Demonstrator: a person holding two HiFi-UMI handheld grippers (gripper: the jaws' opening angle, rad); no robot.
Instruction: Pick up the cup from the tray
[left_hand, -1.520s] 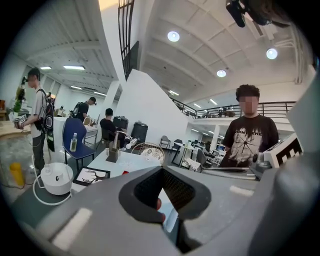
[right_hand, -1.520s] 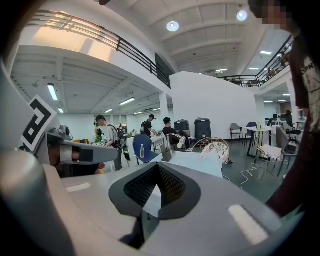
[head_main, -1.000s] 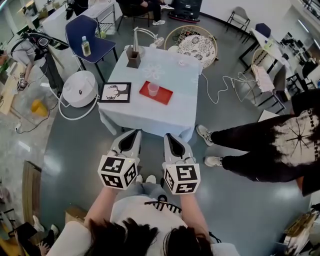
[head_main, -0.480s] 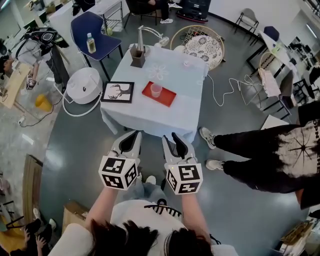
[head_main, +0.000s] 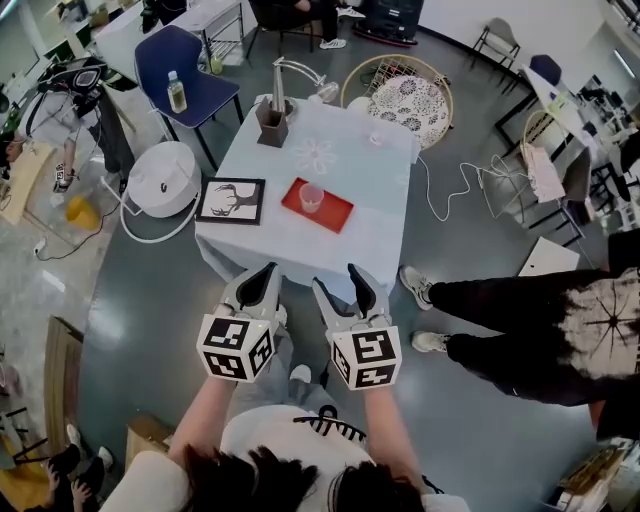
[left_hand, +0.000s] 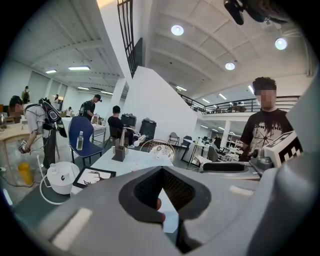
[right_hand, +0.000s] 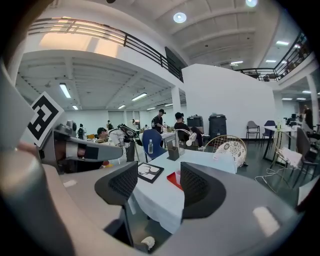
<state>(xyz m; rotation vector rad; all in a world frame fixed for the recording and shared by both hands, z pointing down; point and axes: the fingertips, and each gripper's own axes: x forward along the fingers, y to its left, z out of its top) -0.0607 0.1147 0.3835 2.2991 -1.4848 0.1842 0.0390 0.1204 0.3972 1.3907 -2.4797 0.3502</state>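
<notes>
Head view: cloth-covered table (head_main: 372, 185) sits upper centre of frame. Red tray (head_main: 336, 214) lies on it near the front edge, with the clear cup (head_main: 311, 197) standing upright on the tray's left part. Framed deer picture (head_main: 231, 200) lies at the table's left corner; brown holder (head_main: 272, 128) stands toward the back. Both tongs hang low, centre frame, short of the table and well apart from the cup. Left gripper (head_main: 262, 283): jaws drawn together, nothing between them. Right gripper (head_main: 340, 285): jaws spread apart, empty, with table and tray visible through the gap.
</notes>
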